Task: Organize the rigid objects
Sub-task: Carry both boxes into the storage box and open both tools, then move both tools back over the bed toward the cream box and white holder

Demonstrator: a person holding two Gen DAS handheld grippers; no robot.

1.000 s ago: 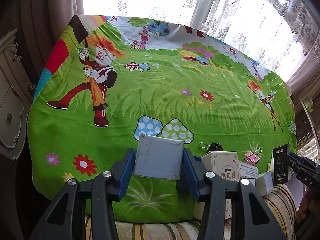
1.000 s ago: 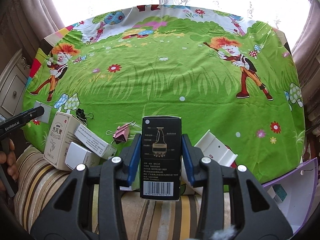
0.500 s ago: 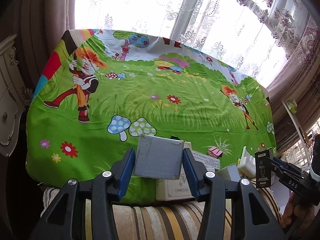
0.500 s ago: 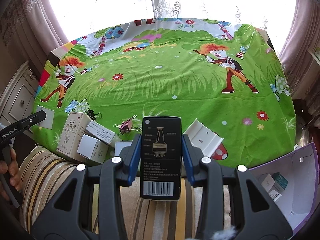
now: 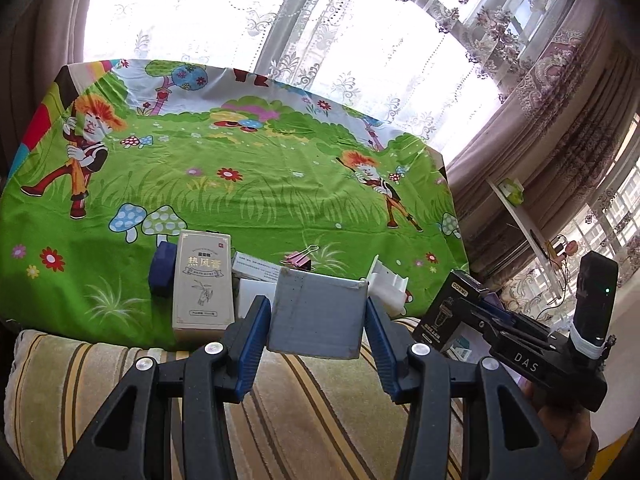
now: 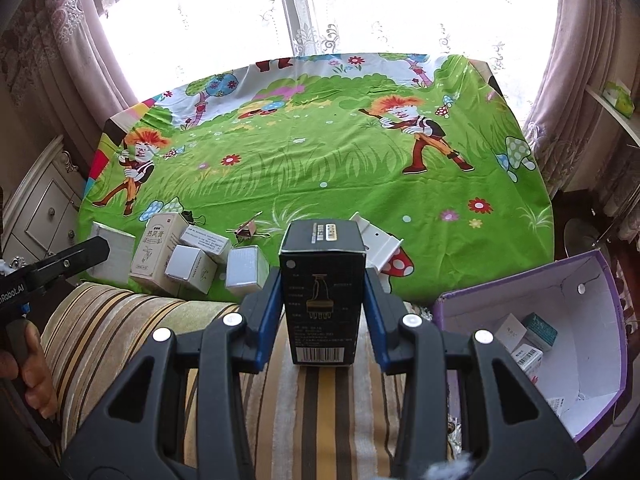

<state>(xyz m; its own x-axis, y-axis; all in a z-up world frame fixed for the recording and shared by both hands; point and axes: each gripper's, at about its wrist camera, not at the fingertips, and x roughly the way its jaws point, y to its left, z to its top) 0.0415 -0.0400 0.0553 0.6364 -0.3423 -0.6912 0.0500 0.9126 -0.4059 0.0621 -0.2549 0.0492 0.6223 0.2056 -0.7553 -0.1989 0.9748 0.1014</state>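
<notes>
My left gripper [image 5: 316, 309] is shut on a plain grey-white box [image 5: 318, 316], held over the striped cushion [image 5: 320, 408] in front of the table. My right gripper [image 6: 322, 280] is shut on an upright black box [image 6: 322, 300] with a barcode, also above the cushion. From the left wrist camera, the right gripper [image 5: 472, 312] and its black box [image 5: 442, 314] sit at the right, in a person's hand. At the left edge of the right wrist view are the left gripper's finger [image 6: 76, 256] and its white box [image 6: 118, 244].
On the near edge of the green cartoon cloth [image 6: 320, 168] lie a beige printed box [image 6: 156, 252], several small white boxes [image 6: 192, 270], a pink binder clip [image 6: 246, 232] and a white plastic bracket [image 6: 378, 242]. An open purple carton [image 6: 592, 280] at the right holds small boxes.
Both grippers drew back from the table and rose, each keeping its box. The table shrank in view, the cushion fills the foreground, and the purple carton came fully into the right view.
</notes>
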